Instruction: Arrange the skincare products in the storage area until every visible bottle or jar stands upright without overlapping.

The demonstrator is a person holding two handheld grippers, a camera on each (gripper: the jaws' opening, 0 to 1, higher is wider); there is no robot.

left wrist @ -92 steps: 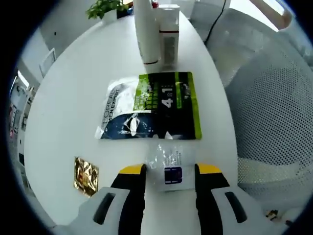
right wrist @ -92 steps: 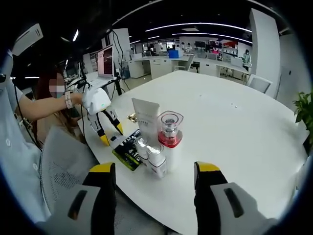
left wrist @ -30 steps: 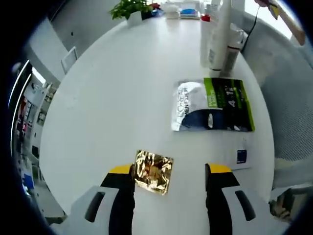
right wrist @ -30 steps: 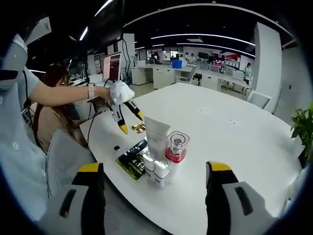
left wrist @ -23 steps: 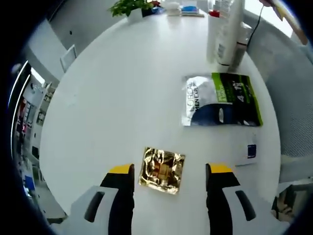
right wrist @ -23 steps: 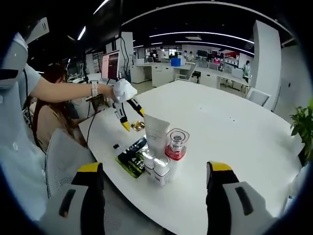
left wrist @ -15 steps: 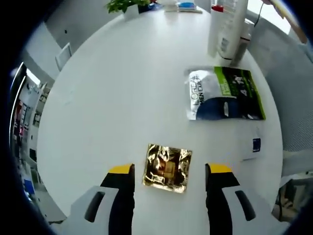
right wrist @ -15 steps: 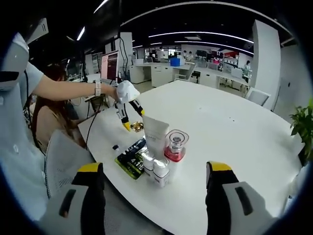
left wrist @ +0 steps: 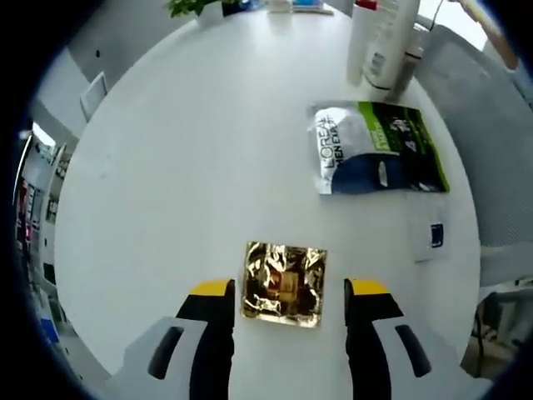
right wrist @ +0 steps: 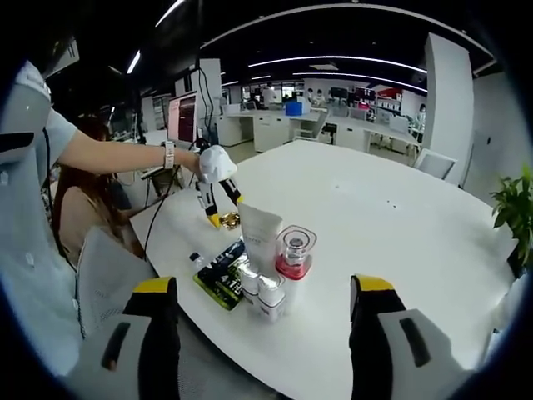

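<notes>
Skincare products sit on round white tabletop (left wrist: 191, 142) in open-plan office w/ desks, monitors, ceiling strip lights; potted plant (right wrist: 516, 204) at right edge of right gripper view. Gold foil sachet (left wrist: 283, 283) lies flat, crinkled, between the left gripper (left wrist: 283, 292) jaws, which are wide apart w/ yellow tips; can't tell if they touch it. Green/white/navy L'Oreal pouch (left wrist: 379, 150) lies flat farther off to the right; small white sachet w/ blue label (left wrist: 431, 237) flat nearer, by table edge. White tube (right wrist: 261, 237) upright at far end, red-base clear-cap bottle (right wrist: 289, 254) beside it, two small white bottles (right wrist: 260, 296) in front. Right gripper (right wrist: 266, 292) jaws wide, nothing between, off near table edge. Person's sleeve at left.
</notes>
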